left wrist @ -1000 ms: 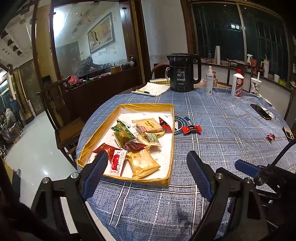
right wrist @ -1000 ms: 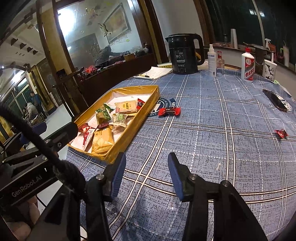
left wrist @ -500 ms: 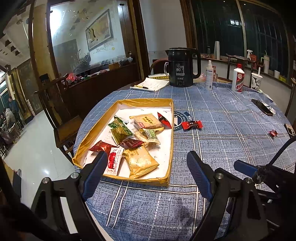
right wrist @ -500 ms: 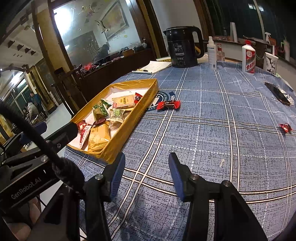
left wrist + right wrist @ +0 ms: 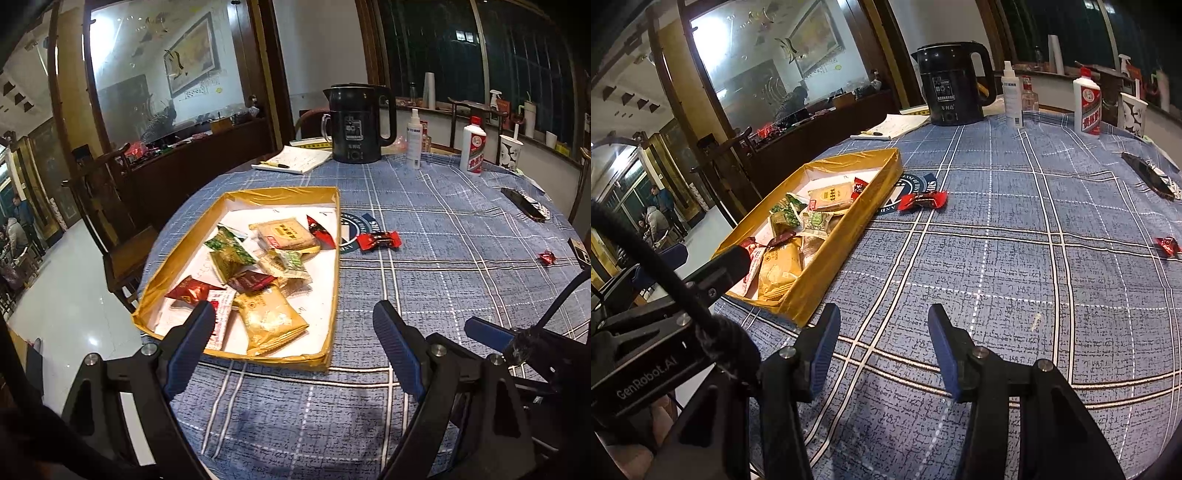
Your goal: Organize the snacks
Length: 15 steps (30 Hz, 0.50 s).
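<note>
We look across a round table (image 5: 443, 295) under a blue checked cloth that fills most of both views. On it, left of centre in each frame, lies the gold tray (image 5: 334, 280), a shallow box already holding a heap of wrapped snacks: a large yellow packet (image 5: 271, 319) at its near end, green and dark red packets in the middle, a pale biscuit pack (image 5: 284, 233) toward the far end. At the top centre stands a black kettle (image 5: 356, 123), with a white bottle (image 5: 1087, 107) to the upper right.

Two snacks are not yet in. The long red candy (image 5: 923, 201) lies on the cloth just beside the tray's right wall, near its far end; a small red candy (image 5: 1167, 245) sits well apart at the right edge of the frame.

The left claw (image 5: 291, 347) stands wide over the tray's near edge, nothing between its jaws. The right claw (image 5: 879, 341) is about half open above bare cloth, also empty.

We judge the next step is the long red candy, and the right claw is the better placed. We would carry it forward, come down with the jaws across the candy's narrow body rather than its twisted ends, close gently so the wrapper does not skid, then lift clear of the tray's wall before releasing inside.
</note>
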Motion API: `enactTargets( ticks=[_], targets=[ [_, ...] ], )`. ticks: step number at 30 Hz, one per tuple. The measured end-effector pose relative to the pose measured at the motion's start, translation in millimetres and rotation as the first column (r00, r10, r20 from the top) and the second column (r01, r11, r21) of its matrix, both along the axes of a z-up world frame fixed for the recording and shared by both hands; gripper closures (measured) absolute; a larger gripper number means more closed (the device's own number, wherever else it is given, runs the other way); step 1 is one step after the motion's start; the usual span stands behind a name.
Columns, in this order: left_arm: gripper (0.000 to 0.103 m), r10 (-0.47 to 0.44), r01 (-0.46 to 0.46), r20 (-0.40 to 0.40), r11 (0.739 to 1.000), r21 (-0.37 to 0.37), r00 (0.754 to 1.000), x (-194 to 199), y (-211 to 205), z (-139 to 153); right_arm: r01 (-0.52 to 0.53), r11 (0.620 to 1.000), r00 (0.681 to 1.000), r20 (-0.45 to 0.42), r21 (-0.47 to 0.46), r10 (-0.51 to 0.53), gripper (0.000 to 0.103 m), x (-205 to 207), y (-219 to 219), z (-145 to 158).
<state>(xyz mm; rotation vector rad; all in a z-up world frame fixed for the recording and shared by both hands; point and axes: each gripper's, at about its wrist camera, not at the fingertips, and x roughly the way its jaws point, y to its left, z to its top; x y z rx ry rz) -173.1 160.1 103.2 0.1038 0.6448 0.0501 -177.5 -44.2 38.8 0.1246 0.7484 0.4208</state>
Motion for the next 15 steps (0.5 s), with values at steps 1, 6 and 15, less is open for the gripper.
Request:
enactTargets(
  ticks=[1,6,15],
  targets=[
    [0.016,-0.018,0.018,-0.010,1.000,-0.020,1.000,1.7,0.6,-0.4,0.000,1.000,1.000,-0.002,0.001,0.000,0.053,0.4,-0.4,-0.9],
    [0.016,-0.133,0.119,-0.071,0.977,-0.180,0.989,14.0,7.4,1.2,0.027,1.000,1.000,-0.014,0.003,-0.027,0.053,4.8,-15.8,-4.4],
    [0.016,-0.182,0.143,-0.091,0.935,-0.325,0.979,29.8,9.4,-8.9,0.319,0.948,0.947,-0.036,0.012,-0.318,0.052,12.0,-167.5,0.0]
  ],
)
